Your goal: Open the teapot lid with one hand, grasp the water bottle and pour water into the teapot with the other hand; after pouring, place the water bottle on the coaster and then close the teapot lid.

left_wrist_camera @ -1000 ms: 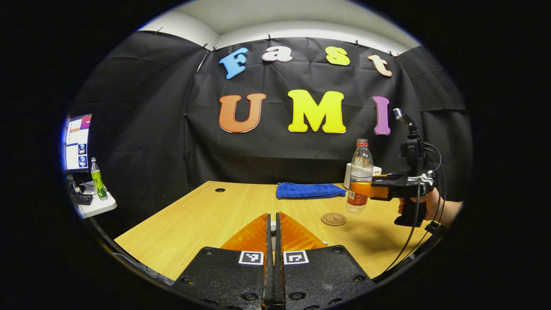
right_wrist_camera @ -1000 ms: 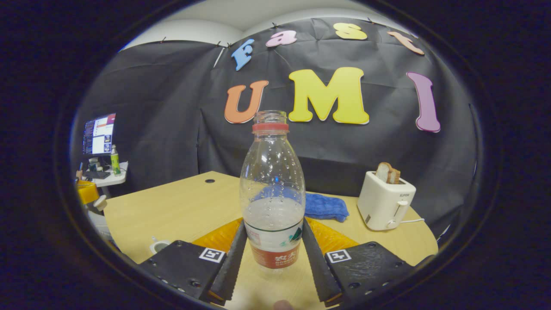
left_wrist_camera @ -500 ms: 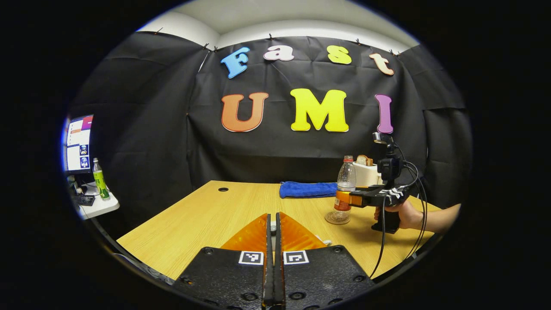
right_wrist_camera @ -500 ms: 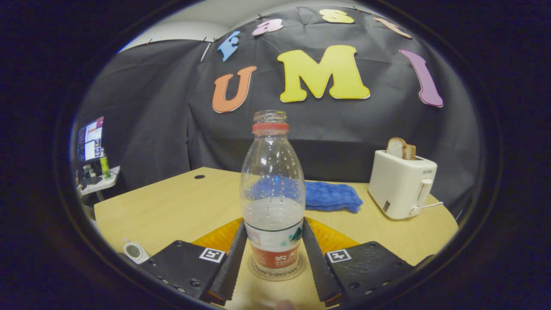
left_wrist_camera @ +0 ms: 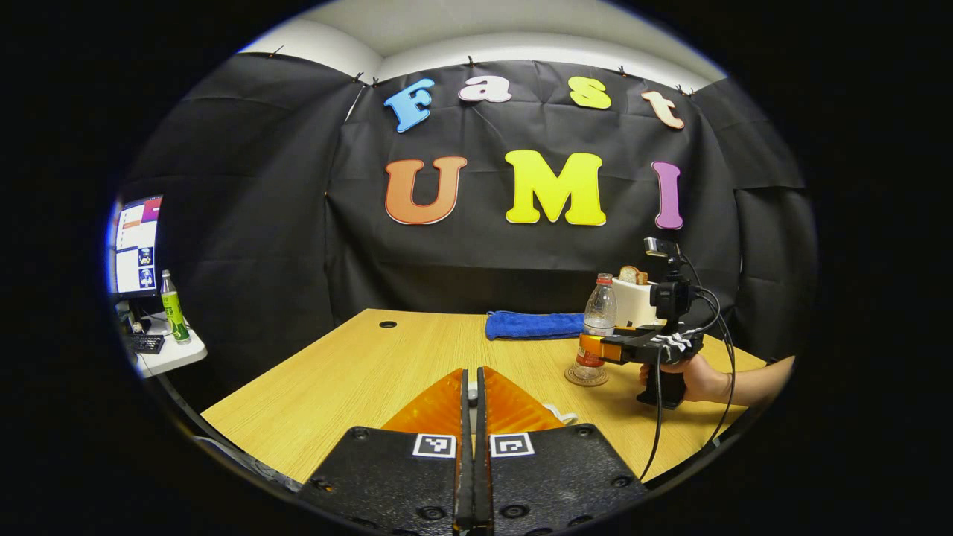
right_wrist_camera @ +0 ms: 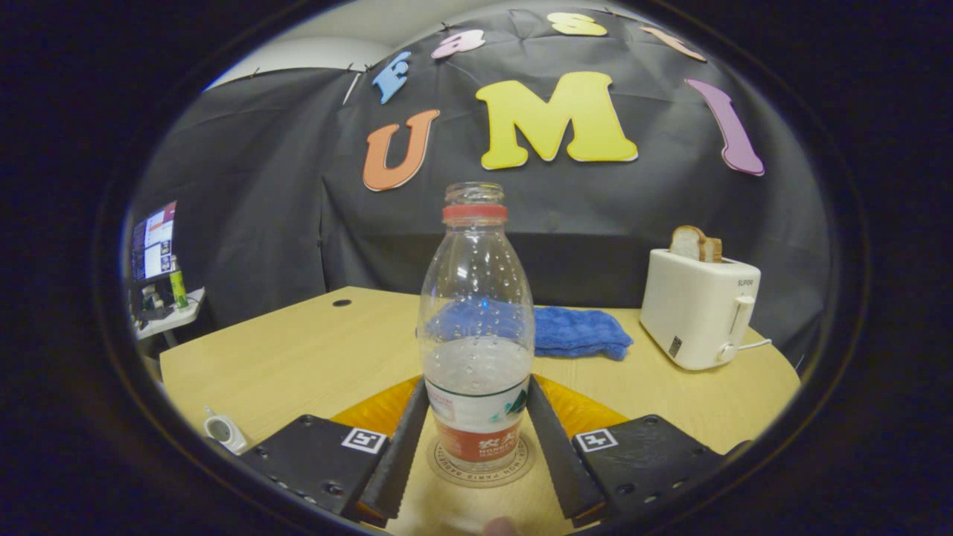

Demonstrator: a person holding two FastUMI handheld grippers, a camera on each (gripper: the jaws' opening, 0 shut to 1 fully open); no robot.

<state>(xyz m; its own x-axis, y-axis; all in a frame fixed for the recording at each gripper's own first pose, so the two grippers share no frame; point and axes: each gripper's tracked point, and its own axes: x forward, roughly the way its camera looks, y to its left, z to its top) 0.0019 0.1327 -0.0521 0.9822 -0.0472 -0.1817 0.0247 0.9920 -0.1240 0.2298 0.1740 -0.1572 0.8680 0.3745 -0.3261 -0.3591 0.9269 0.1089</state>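
A clear water bottle, uncapped and with a little water in it, stands on the round brown coaster. My right gripper is shut on its labelled lower part, one finger on each side. The left gripper view shows the same bottle on the coaster at the right of the table, with the right gripper and a hand behind it. My left gripper is shut, and a small pale knob of the teapot lid shows between its fingertips. A white teapot peeks in at the lower left.
A white toaster holding bread stands at the back right, with a folded blue cloth beside it. The wooden table has a cable hole at its far left. A side table with a monitor and a green bottle is off to the left.
The right gripper carried the bottle from just right of the coaster and set it down on it. The left gripper has stayed still and shut.
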